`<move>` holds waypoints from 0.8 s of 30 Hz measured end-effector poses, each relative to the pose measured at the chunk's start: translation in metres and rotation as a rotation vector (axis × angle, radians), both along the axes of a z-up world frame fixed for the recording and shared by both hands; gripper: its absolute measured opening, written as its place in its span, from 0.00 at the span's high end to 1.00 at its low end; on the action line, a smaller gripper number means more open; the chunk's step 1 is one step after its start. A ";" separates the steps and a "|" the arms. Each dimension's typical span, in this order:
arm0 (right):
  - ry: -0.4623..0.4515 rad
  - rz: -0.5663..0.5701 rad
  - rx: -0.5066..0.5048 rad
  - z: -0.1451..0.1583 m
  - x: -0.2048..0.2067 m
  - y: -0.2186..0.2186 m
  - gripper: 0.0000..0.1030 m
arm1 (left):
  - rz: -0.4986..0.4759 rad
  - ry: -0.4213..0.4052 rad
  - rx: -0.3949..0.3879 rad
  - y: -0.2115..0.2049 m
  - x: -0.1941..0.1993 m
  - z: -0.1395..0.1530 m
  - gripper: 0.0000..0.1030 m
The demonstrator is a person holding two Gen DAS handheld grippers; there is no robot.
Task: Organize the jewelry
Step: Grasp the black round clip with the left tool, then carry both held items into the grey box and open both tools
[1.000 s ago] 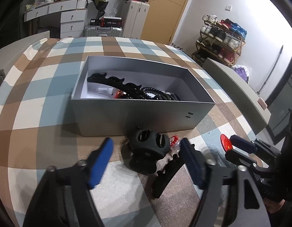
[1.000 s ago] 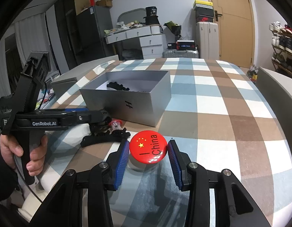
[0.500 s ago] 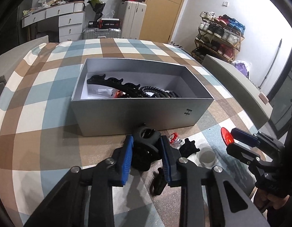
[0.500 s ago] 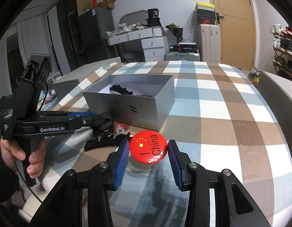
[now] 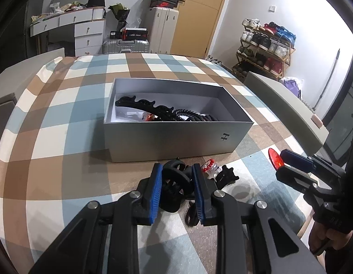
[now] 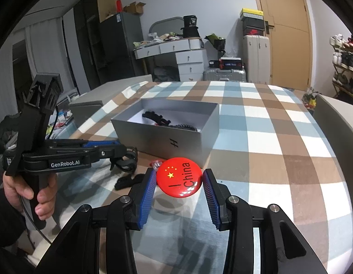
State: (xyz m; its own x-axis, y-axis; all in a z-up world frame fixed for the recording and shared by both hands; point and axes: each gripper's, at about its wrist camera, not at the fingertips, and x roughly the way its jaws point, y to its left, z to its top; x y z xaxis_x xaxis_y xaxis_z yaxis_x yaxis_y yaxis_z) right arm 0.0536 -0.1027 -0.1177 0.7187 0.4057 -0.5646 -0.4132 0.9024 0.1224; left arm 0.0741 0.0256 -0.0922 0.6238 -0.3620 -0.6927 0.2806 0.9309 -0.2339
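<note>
A: Two grippers are working here; what is the left wrist view showing?

B: The left gripper [image 5: 176,182] is sitting nearly closed, its blue pads [image 5: 155,194] pressing on both sides of a black hair claw [image 5: 175,183] that is resting on the checked tablecloth [image 5: 51,137]. The grey box [image 5: 176,134] is lying straight ahead of those fingers, just beyond the claw, with its long axis running across the view. Black clips and a coiled tie [image 5: 185,114] are lying inside it. A small red-and-clear trinket [image 5: 209,171] and another black clip [image 5: 226,177] are lying just right of the claw.

A: And the right wrist view?

B: The right gripper [image 6: 179,182] is standing partly open, squeezing a red badge [image 6: 179,177] by its rim and holding it clear of the cloth. The box [image 6: 167,137] is sitting ahead and slightly to its left, one short end turned toward it.

A: Which hand is nearer the box?

B: I judge the left one is nearer, since its claw is almost touching the front wall. Its load needs lifting over that wall, then forward, while the badge is needing a longer carry up and leftward
</note>
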 end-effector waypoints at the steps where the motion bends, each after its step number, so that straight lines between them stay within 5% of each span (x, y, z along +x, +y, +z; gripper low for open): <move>1: -0.001 0.001 0.003 0.001 0.000 0.000 0.60 | 0.002 -0.002 0.000 0.001 -0.001 0.001 0.80; 11: -0.009 0.024 0.074 0.018 0.001 0.004 0.60 | 0.020 -0.037 -0.024 0.014 -0.011 0.015 0.80; 24: -0.045 0.077 0.174 0.057 0.034 0.015 0.60 | 0.018 -0.173 -0.090 0.020 0.002 0.071 0.80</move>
